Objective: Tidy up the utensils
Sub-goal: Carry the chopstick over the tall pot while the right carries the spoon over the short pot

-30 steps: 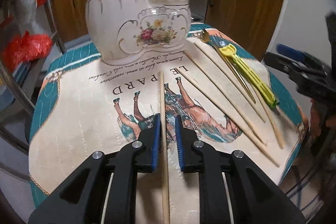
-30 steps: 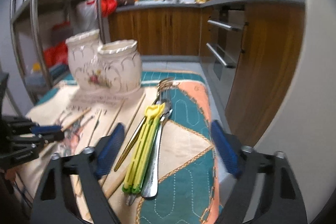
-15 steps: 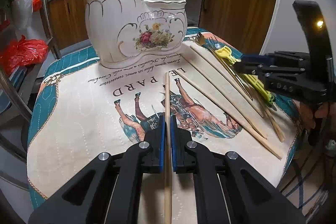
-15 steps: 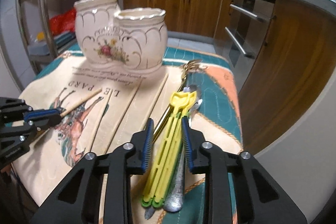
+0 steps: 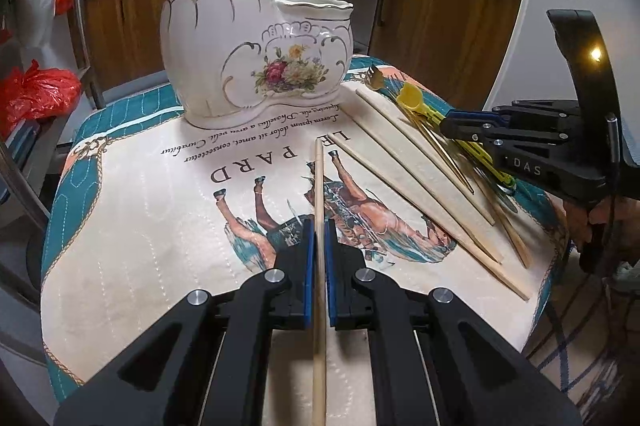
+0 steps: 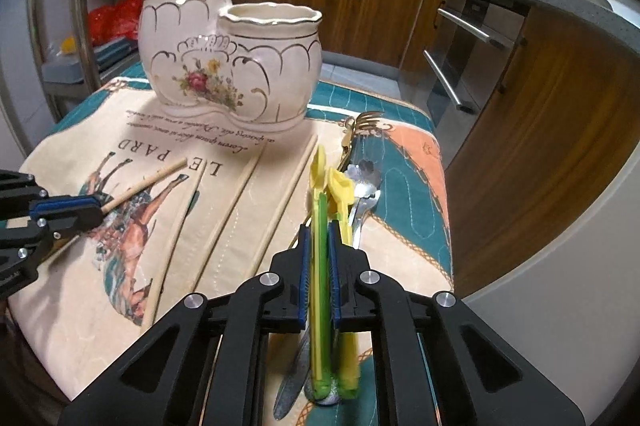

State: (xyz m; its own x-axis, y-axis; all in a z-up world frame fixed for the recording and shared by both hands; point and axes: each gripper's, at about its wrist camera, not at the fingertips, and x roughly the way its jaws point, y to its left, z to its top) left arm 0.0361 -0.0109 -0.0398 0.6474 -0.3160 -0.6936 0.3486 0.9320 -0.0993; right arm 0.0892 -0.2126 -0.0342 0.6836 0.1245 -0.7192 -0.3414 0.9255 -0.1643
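- Kitchen setting, wood cabinets behind, and we're working over a printed cloth (image 5: 140, 226) on a small table.
- Our left gripper (image 5: 316, 238) is clamped on one wooden chopstick (image 5: 319, 186), which points toward the ceramic holder (image 5: 248, 54).
- Our right gripper (image 6: 318, 246) is closing on the yellow tongs (image 6: 320, 226), tilted up on edge between the pads; the spoons (image 6: 364, 198) and gold fork (image 6: 366, 120) lie right beside them.
- Three more chopsticks (image 5: 420, 182) wait on the cloth.
- Risk, we'd guess: the springy tongs twist out of that thin pinch, or drag a spoon off the edge. The long chopstick could also clip the holder's rim.

holder (image 5: 256, 54) behind chopsticks (image 5: 416, 178) on cloth (image 5: 140, 226), spoons (image 6: 360, 198) rightmost
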